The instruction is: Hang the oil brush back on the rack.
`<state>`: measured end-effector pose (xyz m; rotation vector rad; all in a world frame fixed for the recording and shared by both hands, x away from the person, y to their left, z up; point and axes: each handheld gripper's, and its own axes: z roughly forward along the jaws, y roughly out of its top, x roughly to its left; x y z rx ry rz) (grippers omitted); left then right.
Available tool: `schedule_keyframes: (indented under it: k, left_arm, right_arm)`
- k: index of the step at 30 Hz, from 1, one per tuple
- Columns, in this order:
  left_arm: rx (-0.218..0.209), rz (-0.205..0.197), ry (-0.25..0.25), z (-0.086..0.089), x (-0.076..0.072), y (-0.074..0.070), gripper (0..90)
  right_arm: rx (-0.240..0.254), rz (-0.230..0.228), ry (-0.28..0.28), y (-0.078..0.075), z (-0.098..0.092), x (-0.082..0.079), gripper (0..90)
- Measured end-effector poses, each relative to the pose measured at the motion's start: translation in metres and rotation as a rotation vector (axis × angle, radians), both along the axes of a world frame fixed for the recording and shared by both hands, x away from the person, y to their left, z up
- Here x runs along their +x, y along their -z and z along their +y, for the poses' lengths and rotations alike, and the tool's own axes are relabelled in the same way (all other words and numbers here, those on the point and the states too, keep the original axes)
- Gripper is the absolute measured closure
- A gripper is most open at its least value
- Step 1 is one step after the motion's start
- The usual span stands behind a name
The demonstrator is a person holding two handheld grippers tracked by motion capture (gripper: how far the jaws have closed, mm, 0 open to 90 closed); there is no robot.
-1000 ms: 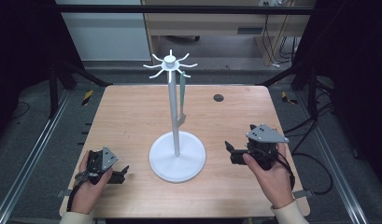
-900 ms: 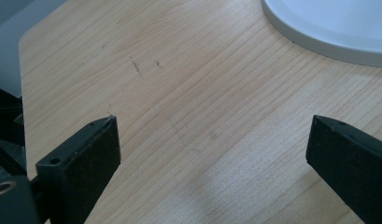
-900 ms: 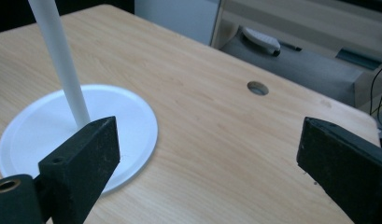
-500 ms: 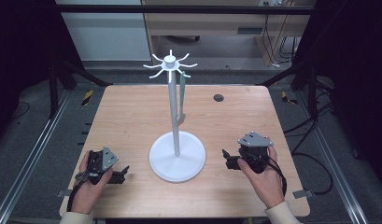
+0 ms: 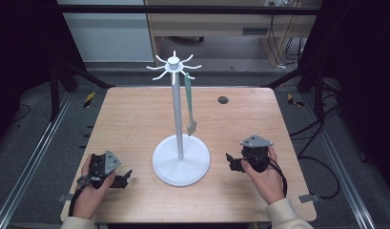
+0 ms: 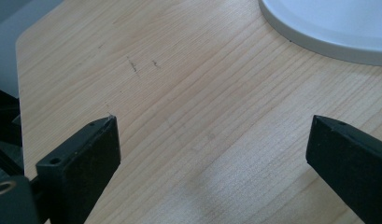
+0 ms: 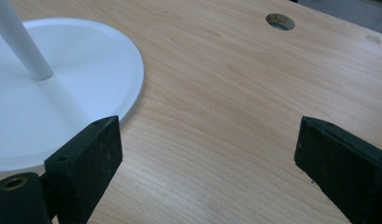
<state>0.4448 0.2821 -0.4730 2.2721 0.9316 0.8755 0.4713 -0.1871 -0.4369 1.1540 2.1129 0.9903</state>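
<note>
With both tools spread wide and empty on the near desk (image 5: pixel 135 119), the right tool (image 5: pixel 232 161) should rise toward the green spatula (image 5: pixel 189 107) hanging right of the white stand (image 5: pixel 180 164), while the left tool (image 5: pixel 124 177) steadies its base.
</note>
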Motion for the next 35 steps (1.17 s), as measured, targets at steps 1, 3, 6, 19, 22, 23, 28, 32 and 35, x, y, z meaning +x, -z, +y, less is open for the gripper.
schedule_keyframes:
  k: [1,3,6,19,22,23,28,32,35]
  left_arm:
    - [0.0,0.001,0.0,0.0,0.0,0.0,2.5]
    - [-0.001,0.002,0.001,0.0,0.0,0.0,2.6]
    - [0.002,0.003,0.003,-0.001,0.0,0.0,2.6]
    - [0.006,0.007,0.008,-0.002,0.0,0.001,2.5]
    - [0.006,0.006,0.008,-0.002,0.0,0.001,2.6]
    - [0.006,0.006,0.008,-0.002,0.0,0.001,2.6]
    - [0.004,0.004,0.008,-0.002,0.0,0.001,2.6]
    - [0.005,0.004,0.01,-0.002,0.0,0.001,2.6]
    - [0.007,0.005,0.012,-0.002,0.0,0.001,2.6]
  right_arm:
    - [-0.001,0.003,0.001,0.002,0.0,0.001,8.2]
    - [-0.003,0.007,0.003,0.006,0.001,0.005,8.2]
    - [-0.013,0.014,0.01,0.011,0.0,0.01,8.3]
    - [0.008,0.011,0.057,0.034,-0.014,0.027,11.1]
    - [0.012,0.017,0.06,0.037,-0.017,0.029,11.2]
    - [0.008,0.018,0.059,0.038,-0.019,0.03,11.3]
    - [0.017,0.035,0.059,0.043,-0.02,0.031,11.4]
    - [0.022,0.046,0.04,0.044,-0.02,0.03,11.4]
    - [0.044,0.052,0.034,0.043,-0.02,0.027,11.4]
